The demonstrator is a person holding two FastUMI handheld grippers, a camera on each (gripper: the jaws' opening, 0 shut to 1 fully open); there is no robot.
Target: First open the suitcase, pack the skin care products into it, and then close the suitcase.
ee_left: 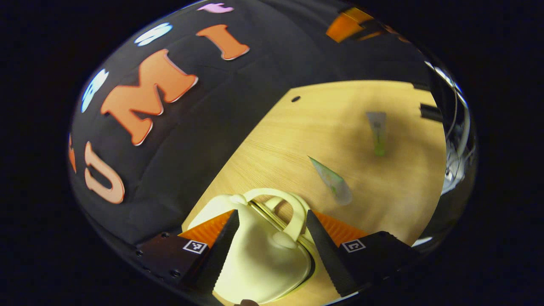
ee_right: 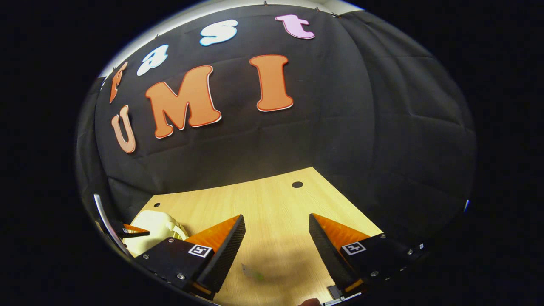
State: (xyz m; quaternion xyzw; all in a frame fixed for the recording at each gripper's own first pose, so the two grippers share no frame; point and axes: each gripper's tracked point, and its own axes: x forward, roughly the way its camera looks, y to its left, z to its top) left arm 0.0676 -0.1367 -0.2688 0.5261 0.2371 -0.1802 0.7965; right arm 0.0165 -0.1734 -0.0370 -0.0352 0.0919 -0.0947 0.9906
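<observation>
Cream suitcase (ee_left: 259,255) sits between left hand-held gripper (ee_left: 272,221) fingers.

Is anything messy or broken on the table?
Nothing looks broken or spilled. Two skin care tubes lie apart on the wooden table, unpacked. The cream suitcase sits between the left gripper fingers.

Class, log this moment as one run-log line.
left gripper: open, astride closed suitcase | right gripper: open, above table | two tubes: unpacked

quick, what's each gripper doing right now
left gripper: open, fingers either side of the suitcase, not gripping
right gripper: open, holding nothing
</observation>
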